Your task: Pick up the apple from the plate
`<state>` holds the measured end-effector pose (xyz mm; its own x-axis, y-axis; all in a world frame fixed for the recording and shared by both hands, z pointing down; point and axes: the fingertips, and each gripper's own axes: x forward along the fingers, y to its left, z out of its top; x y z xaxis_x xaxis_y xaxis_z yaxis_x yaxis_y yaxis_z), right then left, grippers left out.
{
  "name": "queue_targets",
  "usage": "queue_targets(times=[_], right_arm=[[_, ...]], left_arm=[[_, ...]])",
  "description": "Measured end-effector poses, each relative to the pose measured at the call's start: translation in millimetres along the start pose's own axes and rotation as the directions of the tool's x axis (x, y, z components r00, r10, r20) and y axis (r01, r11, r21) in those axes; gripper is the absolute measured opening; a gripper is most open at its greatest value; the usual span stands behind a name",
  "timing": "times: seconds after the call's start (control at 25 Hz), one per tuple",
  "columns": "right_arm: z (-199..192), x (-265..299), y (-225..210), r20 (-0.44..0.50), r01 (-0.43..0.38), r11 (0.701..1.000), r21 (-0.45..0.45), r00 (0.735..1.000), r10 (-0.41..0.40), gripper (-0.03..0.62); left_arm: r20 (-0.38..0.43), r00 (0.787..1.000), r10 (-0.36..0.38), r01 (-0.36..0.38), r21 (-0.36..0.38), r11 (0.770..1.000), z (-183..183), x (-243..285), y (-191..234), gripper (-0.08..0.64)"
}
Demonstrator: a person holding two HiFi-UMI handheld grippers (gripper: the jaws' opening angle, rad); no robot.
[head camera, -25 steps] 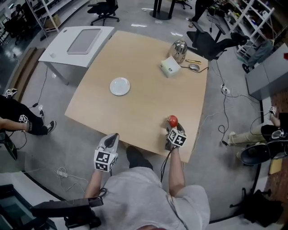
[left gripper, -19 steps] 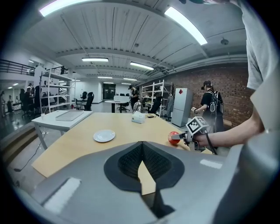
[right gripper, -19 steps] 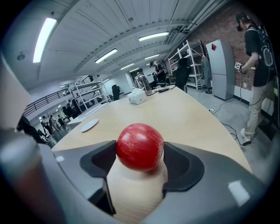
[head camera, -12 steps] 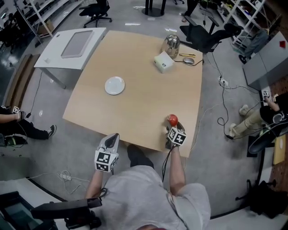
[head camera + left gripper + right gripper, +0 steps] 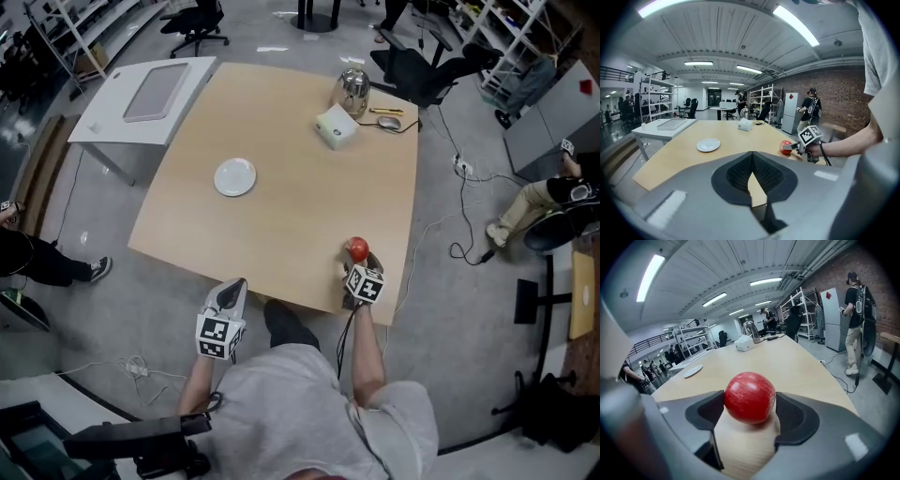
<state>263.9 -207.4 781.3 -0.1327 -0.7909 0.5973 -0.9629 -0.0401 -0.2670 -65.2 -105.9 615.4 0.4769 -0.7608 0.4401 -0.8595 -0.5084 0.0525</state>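
Observation:
A red apple (image 5: 749, 397) sits between the two pads of my right gripper (image 5: 749, 405), which touch it on both sides just over the wooden table (image 5: 281, 225). In the head view the apple (image 5: 357, 248) and right gripper (image 5: 358, 257) are near the table's front right edge. The white plate (image 5: 234, 176) lies bare far off to the left back. My left gripper (image 5: 232, 287) hangs off the table's front edge, its jaws closed together with nothing in them. From the left gripper view the apple (image 5: 785, 146) and plate (image 5: 708, 145) both show.
A metal kettle (image 5: 353, 86) and a white box (image 5: 337, 126) stand at the table's far side, with a mouse and pens beside them. A white side table (image 5: 150, 89) adjoins the far left corner. Office chairs, cables and people's legs surround the table.
The head camera has shifted a little, so the table slides in the picture. The right gripper keeps the apple in about the same spot; the left gripper has not moved.

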Motion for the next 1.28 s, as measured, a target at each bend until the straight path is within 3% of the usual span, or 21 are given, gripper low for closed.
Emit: queue_targets(times=[0.28, 1.28], right_arm=[[3, -2, 3, 0.008, -0.023, 1.000, -0.007, 1.000, 0.023, 0.390], [12, -16, 7, 0.029, -0.040, 0.999, -0.030, 0.999, 0.041, 0.388]], left_arm=[[0.000, 1.000, -0.005, 0.005, 0.003, 1.000, 3, 1, -2, 0.020], [0.013, 1.000, -0.012, 0.012, 0.009, 1.000, 6, -1, -13, 0.020]])
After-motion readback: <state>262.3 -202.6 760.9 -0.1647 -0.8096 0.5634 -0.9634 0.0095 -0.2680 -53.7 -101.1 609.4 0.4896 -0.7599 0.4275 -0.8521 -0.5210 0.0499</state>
